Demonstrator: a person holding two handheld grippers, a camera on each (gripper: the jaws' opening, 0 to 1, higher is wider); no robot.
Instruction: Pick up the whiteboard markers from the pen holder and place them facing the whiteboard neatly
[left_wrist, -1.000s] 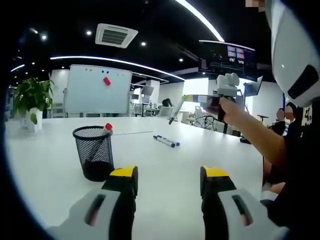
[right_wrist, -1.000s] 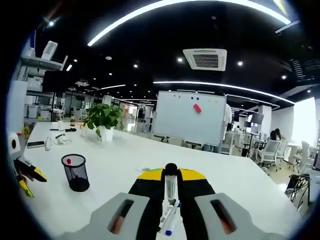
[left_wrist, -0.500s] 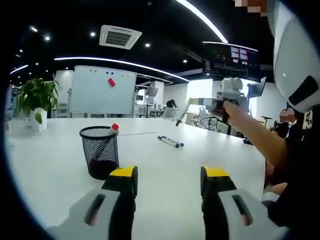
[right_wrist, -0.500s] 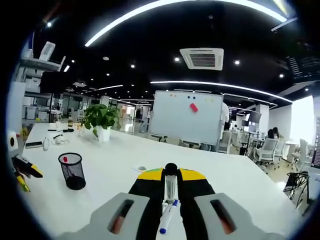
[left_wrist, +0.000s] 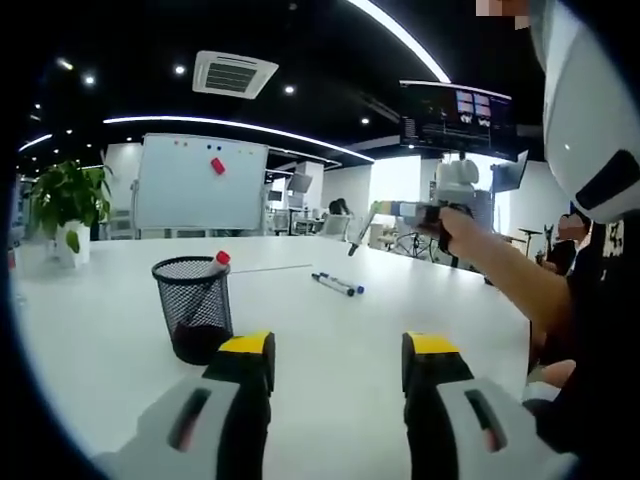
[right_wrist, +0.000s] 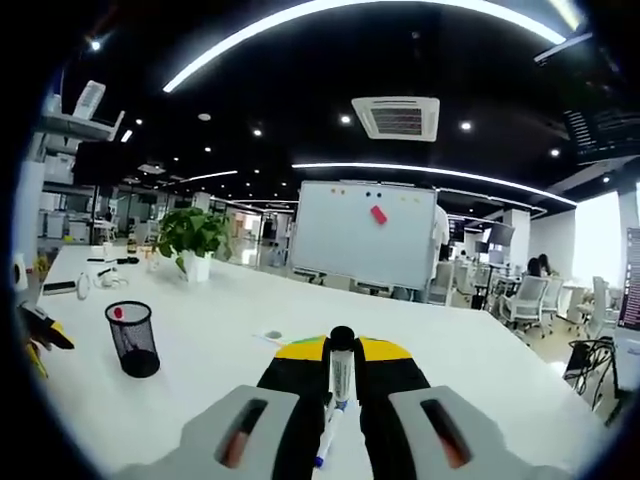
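Gripping a black-capped marker (right_wrist: 341, 368) upright in clamped jaws, right gripper (right_wrist: 341, 372) hovers above table (right_wrist: 230, 310), left gripper (left_wrist: 338, 362) jaws apart just before mesh pen holder (left_wrist: 191, 308) with red-capped marker (left_wrist: 220, 260) inside, two markers (left_wrist: 335, 284) beyond-right, whiteboard (left_wrist: 200, 182) farthest.

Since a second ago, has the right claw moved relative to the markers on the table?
Yes. In the left gripper view the right claw, shut on a marker, has come down and leftward toward the two markers lying on the table.
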